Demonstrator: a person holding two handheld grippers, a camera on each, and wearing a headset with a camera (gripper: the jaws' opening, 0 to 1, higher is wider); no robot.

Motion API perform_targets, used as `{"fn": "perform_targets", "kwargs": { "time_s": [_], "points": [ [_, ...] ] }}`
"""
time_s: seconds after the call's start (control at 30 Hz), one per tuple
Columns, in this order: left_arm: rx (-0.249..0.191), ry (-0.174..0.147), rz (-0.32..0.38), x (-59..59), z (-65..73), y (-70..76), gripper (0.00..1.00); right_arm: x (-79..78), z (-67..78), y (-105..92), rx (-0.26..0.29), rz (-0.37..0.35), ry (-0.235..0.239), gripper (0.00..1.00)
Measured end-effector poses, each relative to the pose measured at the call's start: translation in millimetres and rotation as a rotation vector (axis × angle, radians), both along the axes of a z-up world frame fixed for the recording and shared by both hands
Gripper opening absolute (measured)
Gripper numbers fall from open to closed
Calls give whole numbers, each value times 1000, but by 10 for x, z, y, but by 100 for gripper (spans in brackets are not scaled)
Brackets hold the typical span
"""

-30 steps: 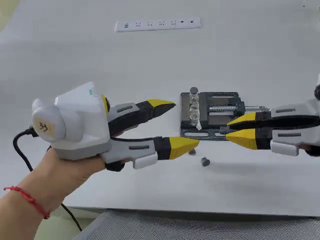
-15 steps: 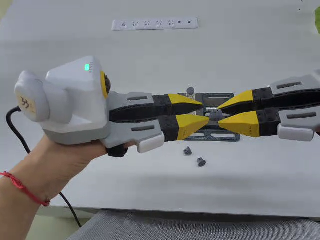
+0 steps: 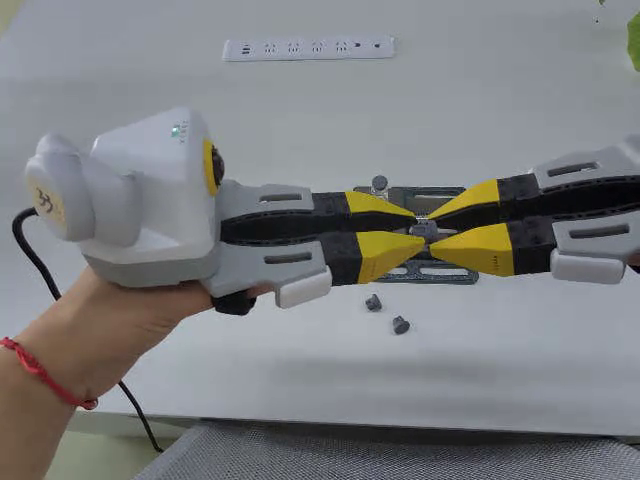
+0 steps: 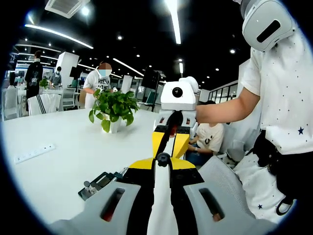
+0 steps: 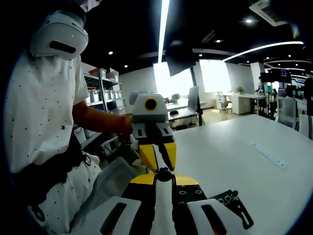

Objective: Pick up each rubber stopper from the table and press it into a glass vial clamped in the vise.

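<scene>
Left tongs [image 3: 415, 228]: held in a hand [image 3: 140, 320] that came in from the left of the head view. We found the yellow tips closed in on a rubber stopper [image 3: 426, 229], touching it from the left.
Right tongs [image 3: 433, 229]: reached in from the right, level with the left pair, tip to tip. We noted the jaws drawn together on the same stopper from the opposite side.
Rubber stopper: small and dark grey, raised off the counter [image 3: 520, 120] and pinched between both sets of tips directly above the vise [image 3: 440, 273]. We could not tell which pair bore its weight.
Vise: dark metal, flat on the counter beneath the meeting tips. In the head view the tongs covered most of it.
Seated stopper [image 3: 379, 183]: grey and upright at the far left end of the vise, just beyond the upper jaw of the left tongs. What it sat in was hidden from us.
First loose stopper [image 3: 373, 302]: lay on the counter just in front of the vise.
Second loose stopper [image 3: 401, 324]: lay near the first but apart from it, closer to the counter's front edge.
Power strip [image 3: 308, 47]: white, at the far side of the counter, well apart from the vise.
Cable [image 3: 28, 262]: black, trailing down from behind the left unit past the counter edge.
Bracelet [image 3: 40, 370]: red cord on the wrist.
Potted plant [image 4: 112, 108]: we logged it on the counter beyond the vise in the left gripper view.
</scene>
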State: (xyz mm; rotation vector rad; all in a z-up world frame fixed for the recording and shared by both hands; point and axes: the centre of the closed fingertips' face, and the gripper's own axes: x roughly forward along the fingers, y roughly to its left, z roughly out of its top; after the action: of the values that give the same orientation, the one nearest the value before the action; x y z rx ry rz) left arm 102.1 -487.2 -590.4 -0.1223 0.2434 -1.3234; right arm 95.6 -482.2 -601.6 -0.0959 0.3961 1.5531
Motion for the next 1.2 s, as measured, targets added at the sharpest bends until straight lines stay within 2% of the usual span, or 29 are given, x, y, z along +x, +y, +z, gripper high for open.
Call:
{"fn": "perform_targets", "kwargs": {
  "time_s": [0.2,0.57,0.6,0.73,1.0,1.2],
  "points": [
    [-1,-3,-13,-29,21,-11,5,-26,26,23,1,7,-2,7],
    [-76,71,-23,-41,100,56,4,-49,123,63,21,26,-9,8],
    [-85,86,-25,-45,106,64,4,-55,131,65,21,30,-8,8],
    [-104,105,-30,-61,123,80,4,-68,154,72,23,40,-10,7],
    [-136,122,-35,-76,147,93,4,-87,186,81,29,48,-8,7],
    [-142,113,-29,-69,152,85,4,-77,198,84,12,46,-11,6]
  ]
}}
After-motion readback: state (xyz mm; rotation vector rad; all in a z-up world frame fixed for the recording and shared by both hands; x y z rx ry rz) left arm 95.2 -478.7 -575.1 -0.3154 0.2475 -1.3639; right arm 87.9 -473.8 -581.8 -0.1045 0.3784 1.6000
